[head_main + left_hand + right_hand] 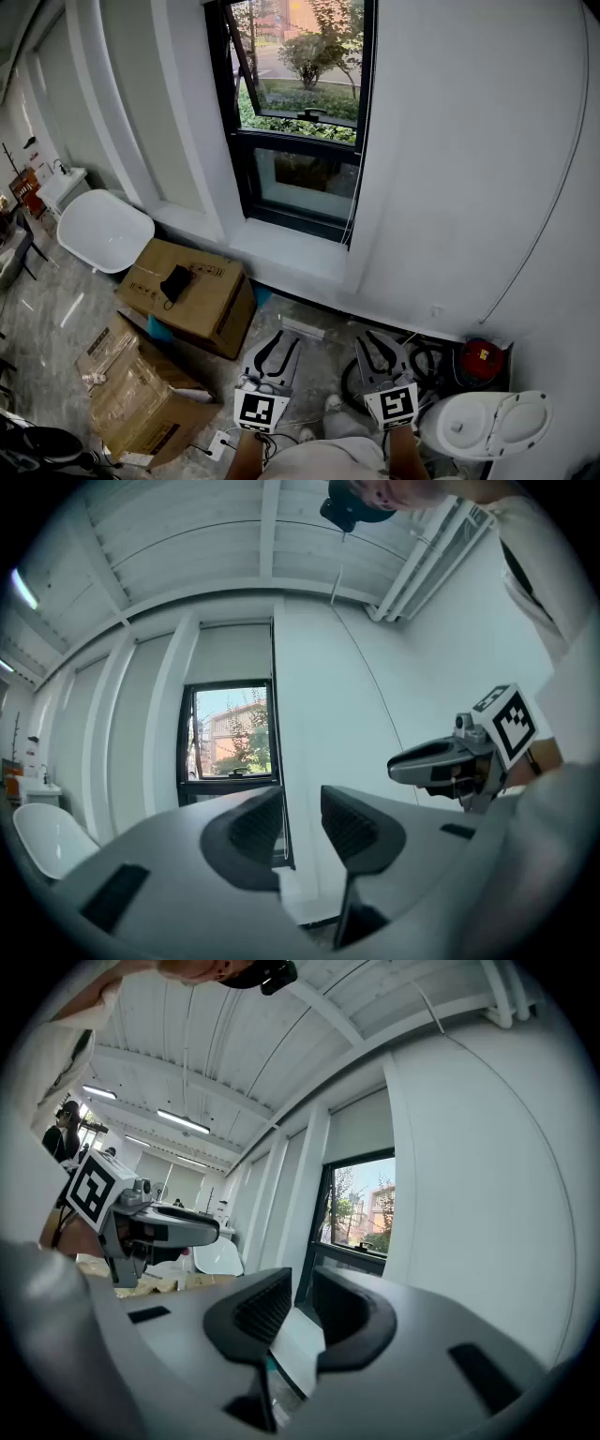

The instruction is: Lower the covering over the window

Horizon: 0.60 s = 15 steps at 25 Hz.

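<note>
Holding both tools level and side by side at the foot of the wall, I face the black-framed window (300, 122) from a little way back, well apart from it. My left gripper (274, 345) has its jaws parted by a narrow gap with nothing in it; through that gap I see only white wall and the right edge of the window frame. My right gripper (380, 345) also stands with its jaws apart and empty, the pale sill (291, 251) showing beyond them. The covering (232, 653) is a grey shade drawn up high, filling only the top part of the opening, so the glass below it is bare and trees and a building show outside. A thin pull cord (353, 187) hangs down along the right side of the frame, touched by neither tool. To my left on the floor lie cardboard boxes (202, 295), with a white chair (103, 230) beyond them near the wall
</note>
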Tool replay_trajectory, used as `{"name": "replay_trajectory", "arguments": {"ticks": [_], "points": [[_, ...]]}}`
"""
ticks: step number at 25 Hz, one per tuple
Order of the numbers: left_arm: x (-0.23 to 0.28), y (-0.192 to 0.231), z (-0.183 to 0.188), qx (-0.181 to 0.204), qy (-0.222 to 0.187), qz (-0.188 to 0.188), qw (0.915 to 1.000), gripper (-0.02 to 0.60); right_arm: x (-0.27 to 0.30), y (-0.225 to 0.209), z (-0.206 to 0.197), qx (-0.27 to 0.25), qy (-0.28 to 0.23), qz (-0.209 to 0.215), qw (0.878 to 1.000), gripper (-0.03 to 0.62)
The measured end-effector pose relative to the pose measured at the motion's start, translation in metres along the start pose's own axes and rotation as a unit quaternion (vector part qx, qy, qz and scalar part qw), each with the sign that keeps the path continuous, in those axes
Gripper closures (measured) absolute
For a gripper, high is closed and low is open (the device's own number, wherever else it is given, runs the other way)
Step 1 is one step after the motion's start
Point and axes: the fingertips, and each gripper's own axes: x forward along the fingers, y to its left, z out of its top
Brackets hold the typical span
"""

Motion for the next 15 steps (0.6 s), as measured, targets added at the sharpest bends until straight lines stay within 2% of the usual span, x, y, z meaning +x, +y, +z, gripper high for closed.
{"name": "replay_trajectory", "arguments": {"ticks": [2,4,10,15], "points": [[-0.001,0.002,0.001,-0.001,-0.006,0.001,1.0,0.449,0.002,0.001,-0.003,0.017,0.001,-0.004,1.0,0.533],[-0.002,0.003,-0.001,-0.002,-0.006,0.002,1.0,0.452,0.005,0.004,-0.003,0.022,-0.004,-0.003,1.0,0.485],[0.02,0.013,-0.007,0.006,-0.008,0.002,0.9999,0.46,0.03,0.0,-0.013,0.03,0.009,0.001,1.0,0.535],[0.058,0.019,-0.01,0.017,-0.006,-0.008,0.9998,0.465,0.059,-0.026,-0.018,0.039,0.008,0.0,0.999,0.537]]}}
